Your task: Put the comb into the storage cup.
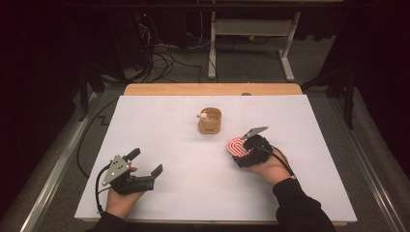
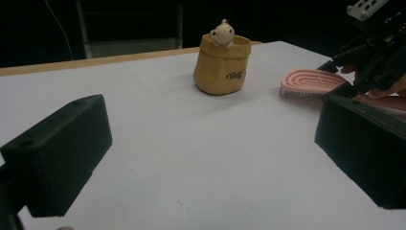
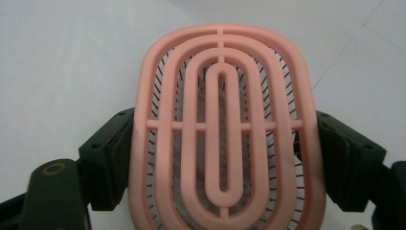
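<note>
- the white table is carrying everything, and the left gripper is resting low at its near left, jaws spread wide with nothing between them.
- the right gripper is pinching the pink brush by both long edges, just above the table and right of the yellow pot.
- judging by this, keeping the squeeze even and the brush level is mattering most.
- the pot is standing upright at centre, a small pale figurine peeking over its rim; its inside is not showing.
</note>
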{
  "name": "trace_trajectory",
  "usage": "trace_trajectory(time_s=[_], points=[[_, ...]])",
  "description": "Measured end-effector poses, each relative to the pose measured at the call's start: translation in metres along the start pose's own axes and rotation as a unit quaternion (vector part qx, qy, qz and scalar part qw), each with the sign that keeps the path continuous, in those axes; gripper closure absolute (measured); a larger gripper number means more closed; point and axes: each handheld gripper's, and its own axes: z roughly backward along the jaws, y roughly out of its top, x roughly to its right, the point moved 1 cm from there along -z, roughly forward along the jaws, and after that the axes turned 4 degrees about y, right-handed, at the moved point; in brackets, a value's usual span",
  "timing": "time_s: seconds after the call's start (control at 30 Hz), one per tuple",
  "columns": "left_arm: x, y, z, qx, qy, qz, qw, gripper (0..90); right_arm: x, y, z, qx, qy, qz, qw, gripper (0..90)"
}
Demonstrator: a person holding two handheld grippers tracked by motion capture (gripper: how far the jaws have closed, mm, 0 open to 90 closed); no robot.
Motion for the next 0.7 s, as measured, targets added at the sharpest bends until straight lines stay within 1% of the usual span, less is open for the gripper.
trace_trajectory(time_s=[0.13,0.2,0.27,0.3,0.33,0.4,0.43,0.53,0.57,0.6,0.7], points=[[0.000,0.000,0.000,0.000,0.000,0.000,1.0000,0.0,-0.002,0.000,0.001,-0.003,-0.001,-0.005,1.0000,20.3],[0.000,0.000,0.000,0.000,0.000,0.000,1.0000,0.0,-0.001,-0.001,0.001,-0.002,-0.003,0.000,1.0000,20.4],[0.000,0.000,0.000,0.000,0.000,0.000,1.0000,0.0,-0.002,-0.002,0.004,0.007,-0.005,-0.004,1.0000,20.5],[0.000,0.000,0.000,0.000,0.000,0.000,1.0000,0.0,-0.001,-0.002,0.004,0.011,-0.005,0.003,0.9999,20.5],[0.000,0.000,0.000,0.000,0.000,0.000,1.0000,0.0,-0.001,-0.003,0.005,0.010,-0.007,-0.001,0.9999,20.5],[0.000,0.000,0.000,-0.001,0.000,0.000,1.0000,0.0,-0.001,-0.003,0.007,0.014,-0.008,0.004,0.9999,20.6],[0.000,0.000,-0.001,-0.001,-0.001,0.000,1.0000,0.0,0.001,-0.004,0.012,0.023,-0.007,0.001,0.9997,20.6],[0.000,0.000,-0.001,-0.003,-0.001,-0.002,1.0000,0.0,0.003,-0.005,0.019,0.036,-0.008,-0.001,0.9993,20.6],[0.000,0.000,-0.001,-0.003,-0.001,-0.003,1.0000,0.0,0.002,-0.006,0.022,0.039,-0.007,-0.006,0.9992,20.6],[0.001,0.000,-0.001,-0.003,-0.001,-0.003,1.0000,0.0,0.003,-0.006,0.025,0.044,-0.008,0.000,0.9990,20.6],[0.001,0.000,-0.001,-0.003,-0.001,-0.002,1.0000,0.0,0.004,-0.008,0.032,0.060,-0.008,-0.003,0.9982,20.6]])
